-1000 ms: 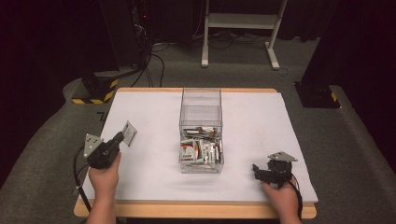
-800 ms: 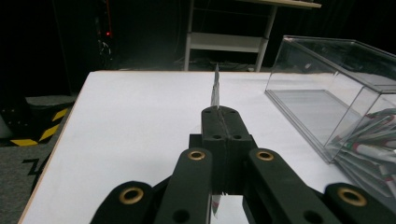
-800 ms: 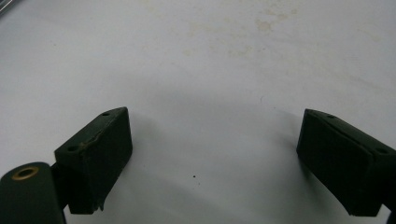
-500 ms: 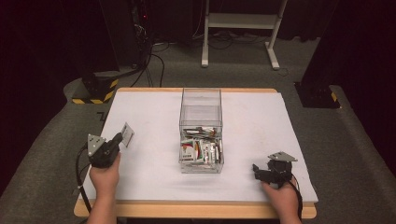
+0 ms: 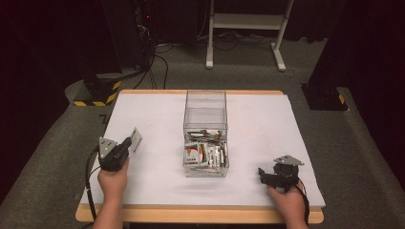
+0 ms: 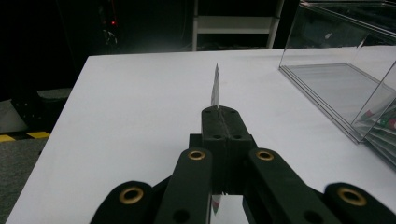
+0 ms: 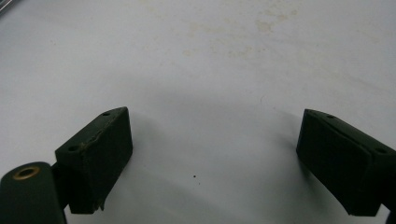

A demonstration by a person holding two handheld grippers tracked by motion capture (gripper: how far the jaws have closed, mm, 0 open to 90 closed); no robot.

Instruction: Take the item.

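Holding sachets, my clear bin stands mid-table (dark room beyond); left gripper pinches one packet, right gripper spread, near right.

Packets in box mid-table, between both grippers.

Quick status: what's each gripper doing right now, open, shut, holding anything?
Left gripper: shut on a thin packet, held edge-up over the table.
Right gripper: open, empty, jaws wide apart above the table.
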